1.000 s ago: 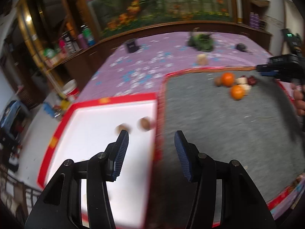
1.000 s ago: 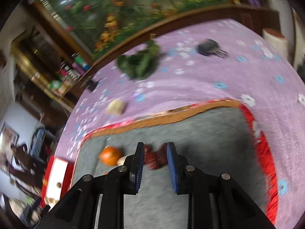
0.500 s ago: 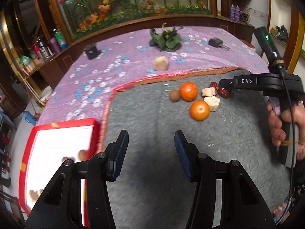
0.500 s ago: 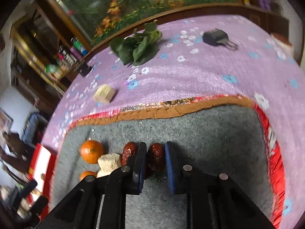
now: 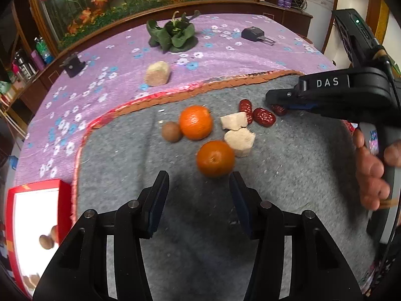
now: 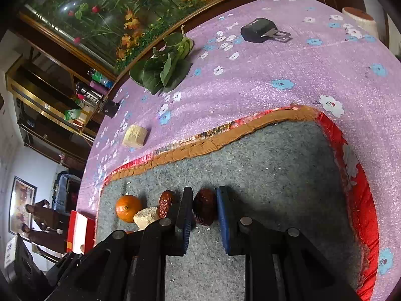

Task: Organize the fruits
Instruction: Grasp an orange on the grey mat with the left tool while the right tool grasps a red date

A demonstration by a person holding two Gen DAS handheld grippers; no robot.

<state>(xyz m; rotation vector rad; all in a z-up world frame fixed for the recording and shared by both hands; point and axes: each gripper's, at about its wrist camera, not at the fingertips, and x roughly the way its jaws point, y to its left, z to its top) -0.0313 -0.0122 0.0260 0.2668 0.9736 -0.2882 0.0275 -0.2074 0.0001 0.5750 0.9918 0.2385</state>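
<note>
On the grey mat (image 5: 250,225) lies a cluster of fruit: two oranges (image 5: 215,158) (image 5: 196,122), a small brown fruit (image 5: 171,131), two pale chunks (image 5: 240,141) and red dates (image 5: 263,117). My left gripper (image 5: 199,183) is open and empty, its fingertips just short of the near orange. In the right wrist view my right gripper (image 6: 204,195) is shut on one red date (image 6: 204,209), low over the mat. Another date (image 6: 165,204), a pale chunk (image 6: 146,217) and an orange (image 6: 128,208) lie to its left. The left wrist view shows the right gripper (image 5: 278,106) held by a hand (image 5: 371,175).
A white tray with a red rim (image 5: 64,200) holds brown fruits (image 5: 46,241) at the mat's left. On the purple flowered cloth (image 5: 112,87) beyond the mat lie leafy greens (image 5: 173,35), a pale block (image 5: 158,73) and two black objects (image 5: 253,33) (image 5: 74,64).
My left gripper swung right from over the white tray to the grey mat, nearing the fruit cluster. My right gripper sank and closed onto a red date.
</note>
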